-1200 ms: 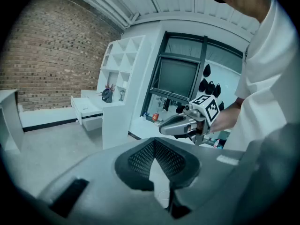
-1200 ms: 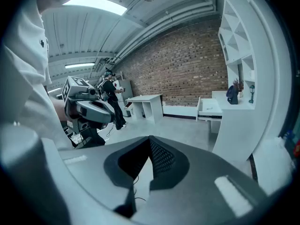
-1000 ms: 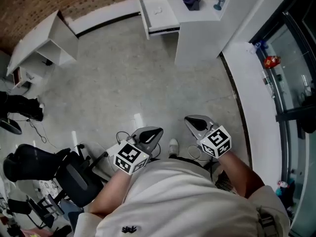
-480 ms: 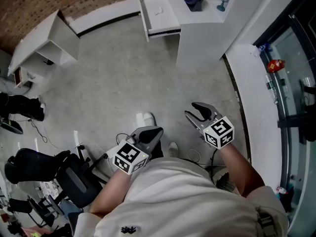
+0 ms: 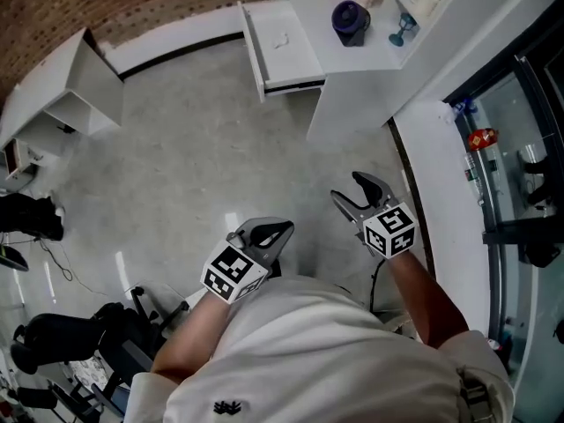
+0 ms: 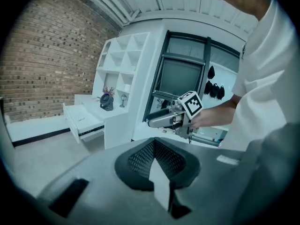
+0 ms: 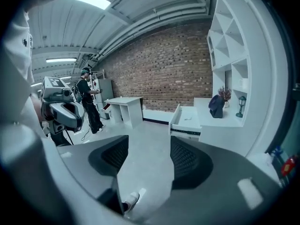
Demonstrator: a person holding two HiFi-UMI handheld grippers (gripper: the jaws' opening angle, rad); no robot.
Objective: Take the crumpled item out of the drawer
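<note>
One step in hand: the approach across the floor point(image 5: 194, 148), judged as barely begun.
Left gripper point(image 5: 284, 230): jaws pressed together, nothing between them.
Drawer point(image 5: 295, 55): pulled out of the white desk point(image 5: 348, 86), well apart from both tools.
Crumpled item point(image 5: 282, 39): probably the small pale speck on the drawer's bottom; too small to tell surely.
Right gripper point(image 5: 346, 186): jaws just been opening, now spread wide, empty.
Next move: carrying the right gripper forward and down into the drawer, straddling the item, then closing.
</note>
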